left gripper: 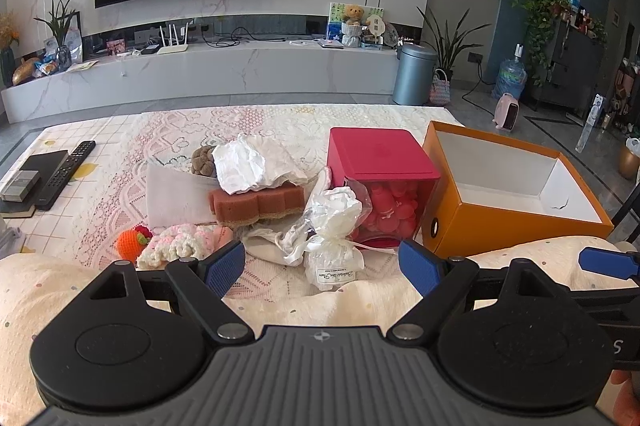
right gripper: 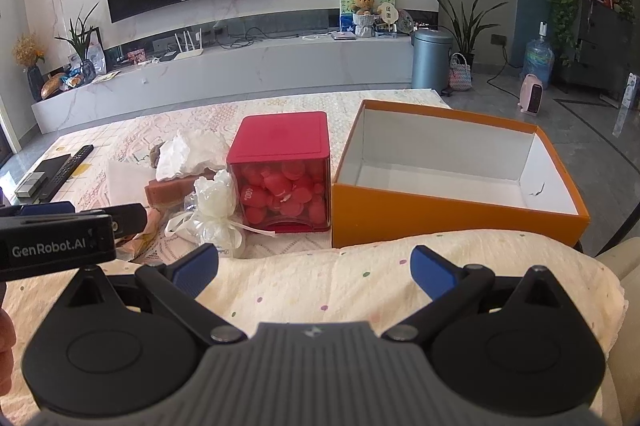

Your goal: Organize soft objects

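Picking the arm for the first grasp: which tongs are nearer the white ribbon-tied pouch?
Left. The left tongs sit open right behind the white ribbon-tied pouch, which lies between their tips. The right tongs are open further right, facing the orange box.

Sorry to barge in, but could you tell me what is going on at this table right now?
A person holds a gripper in each hand, about to sort soft things. The left gripper and right gripper are both open and empty, poised over a cream cushion. Ahead lie a brown sponge, crumpled white cloth, a crocheted orange toy and a wrapped white bundle, beside a red-lidded cube. The orange box is empty; nothing has been put in it yet.
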Demonstrator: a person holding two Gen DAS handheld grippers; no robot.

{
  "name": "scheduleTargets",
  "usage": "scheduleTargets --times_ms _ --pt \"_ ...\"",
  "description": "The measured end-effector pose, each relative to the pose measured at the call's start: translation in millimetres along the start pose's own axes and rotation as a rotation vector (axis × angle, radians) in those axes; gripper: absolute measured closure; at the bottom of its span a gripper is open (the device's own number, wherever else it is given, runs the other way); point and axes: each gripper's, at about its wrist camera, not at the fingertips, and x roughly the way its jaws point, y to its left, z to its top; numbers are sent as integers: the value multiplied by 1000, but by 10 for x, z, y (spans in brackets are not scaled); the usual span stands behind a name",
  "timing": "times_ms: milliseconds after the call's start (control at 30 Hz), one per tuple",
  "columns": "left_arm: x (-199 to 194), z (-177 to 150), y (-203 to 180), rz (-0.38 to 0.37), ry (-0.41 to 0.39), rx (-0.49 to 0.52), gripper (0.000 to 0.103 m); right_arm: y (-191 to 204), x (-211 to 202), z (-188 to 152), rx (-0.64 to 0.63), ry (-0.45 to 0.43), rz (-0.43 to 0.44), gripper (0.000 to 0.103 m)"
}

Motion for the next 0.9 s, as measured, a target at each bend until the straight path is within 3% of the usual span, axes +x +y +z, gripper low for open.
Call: scheduleTargets --times_ms 900 --pt "15 -8 30 -2 3 -13 2 20 -2 -19 0 -24 31 3"
